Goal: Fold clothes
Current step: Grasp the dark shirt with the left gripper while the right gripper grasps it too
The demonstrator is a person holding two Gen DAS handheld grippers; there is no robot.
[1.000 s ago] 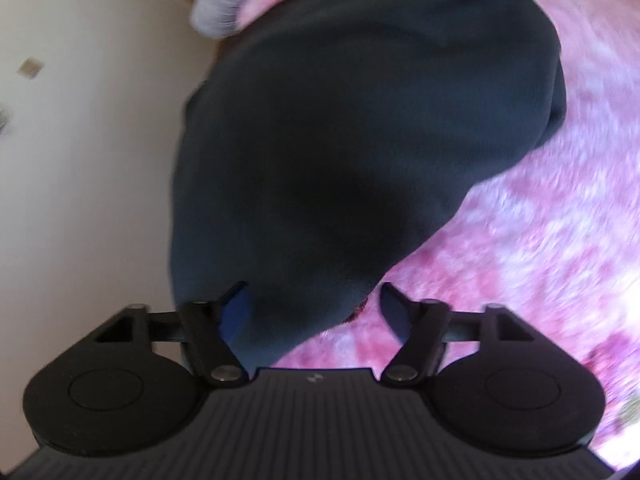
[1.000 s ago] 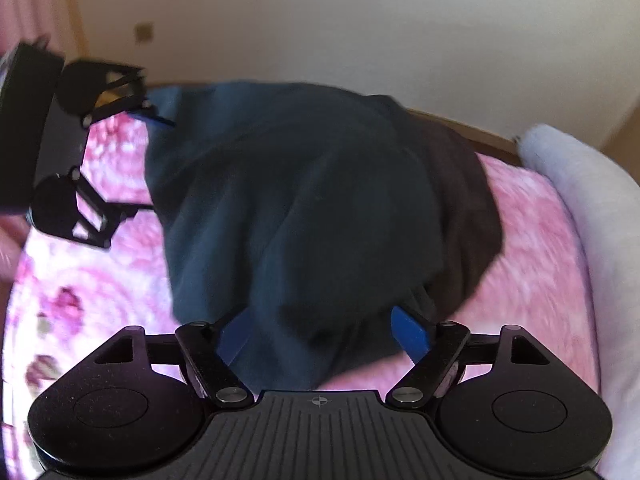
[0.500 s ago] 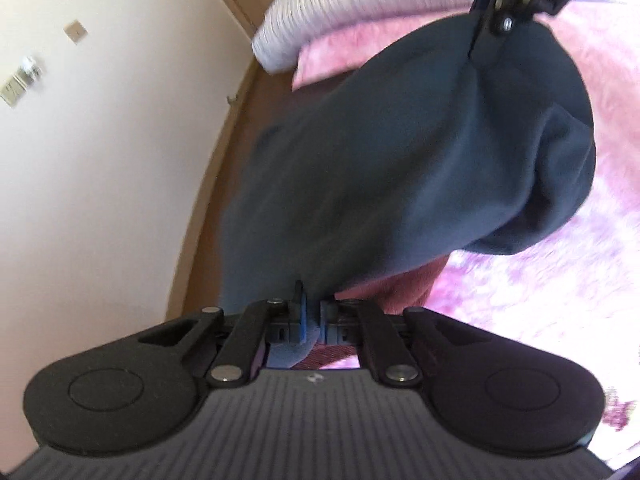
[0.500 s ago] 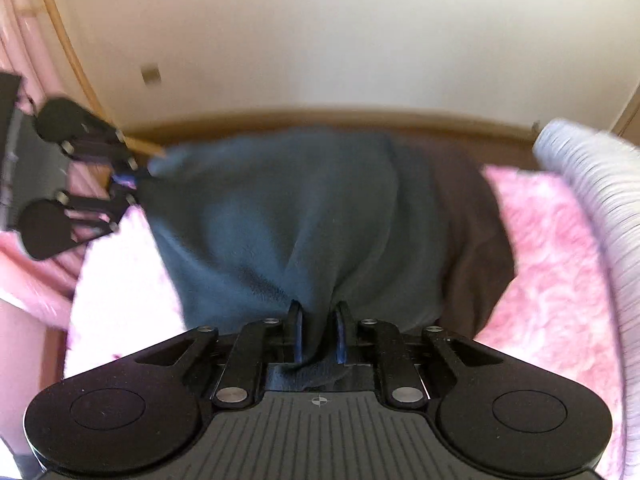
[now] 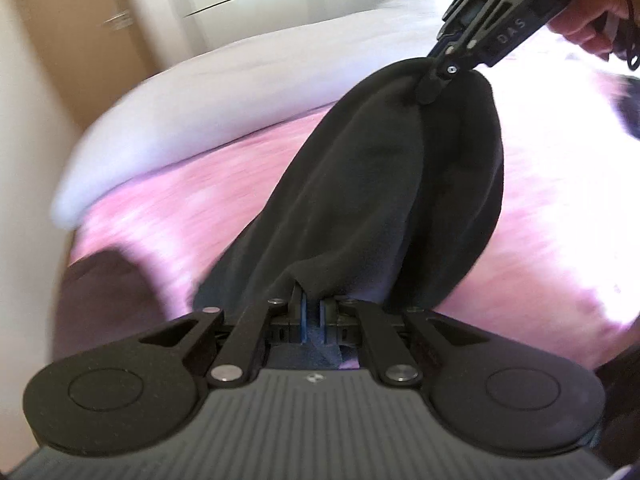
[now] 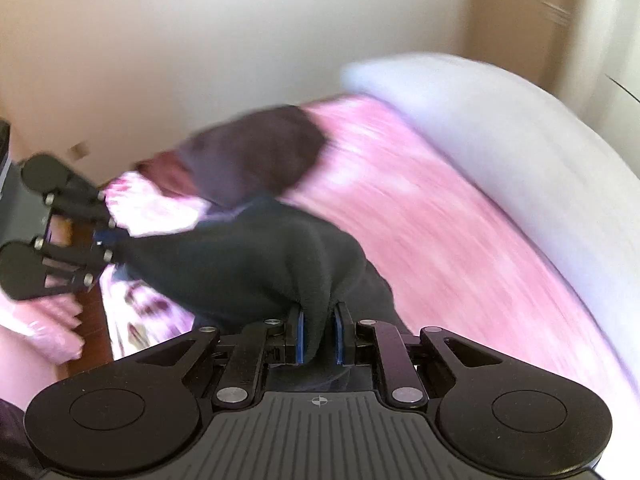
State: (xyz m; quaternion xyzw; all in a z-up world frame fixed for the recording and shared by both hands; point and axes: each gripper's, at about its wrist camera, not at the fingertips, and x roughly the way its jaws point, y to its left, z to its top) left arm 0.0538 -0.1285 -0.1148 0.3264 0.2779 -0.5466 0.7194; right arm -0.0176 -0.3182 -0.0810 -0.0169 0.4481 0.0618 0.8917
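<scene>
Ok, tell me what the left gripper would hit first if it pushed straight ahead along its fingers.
The left gripper is already clamped on the dark garment, so it meets that cloth at once. Beyond it, roughly in line, is the right gripper pinching the far end; depth is unclear.

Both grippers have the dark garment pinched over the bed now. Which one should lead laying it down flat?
Probably the right gripper: its end of the dark garment hangs over open pink blanket. The left gripper sits near the brown cloth.
</scene>
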